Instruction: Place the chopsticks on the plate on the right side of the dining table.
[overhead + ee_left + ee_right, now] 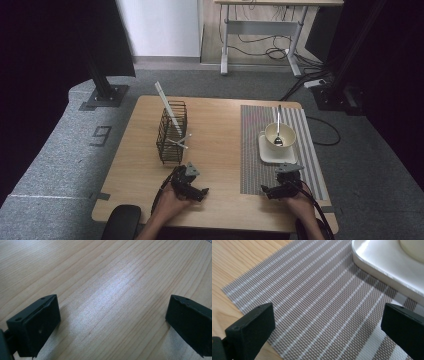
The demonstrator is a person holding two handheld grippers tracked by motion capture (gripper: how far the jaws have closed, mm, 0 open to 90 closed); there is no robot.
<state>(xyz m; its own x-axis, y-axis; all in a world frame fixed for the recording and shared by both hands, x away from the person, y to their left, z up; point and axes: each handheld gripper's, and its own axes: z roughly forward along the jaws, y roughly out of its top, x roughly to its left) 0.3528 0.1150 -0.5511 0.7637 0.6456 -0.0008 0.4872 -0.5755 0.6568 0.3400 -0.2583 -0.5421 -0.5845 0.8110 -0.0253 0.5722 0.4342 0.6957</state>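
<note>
Both tools, left tool (199, 192) and right tool (267, 190), gape wide and empty. Nearest the right one, a hard, slippery, breakable bowl (280, 135) holds a spoon (278, 131); its thin handle looks easiest to pinch.

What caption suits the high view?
Both hand-held grippers rest open near a wire basket and bowl.

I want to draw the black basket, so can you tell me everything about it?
The black basket is a tall, boxy holder of thin dark wire with an open top. It stands upright on the wooden table, left of the striped mat. White sticks, perhaps straws, lean out of it. Neither gripper touches it.
</note>
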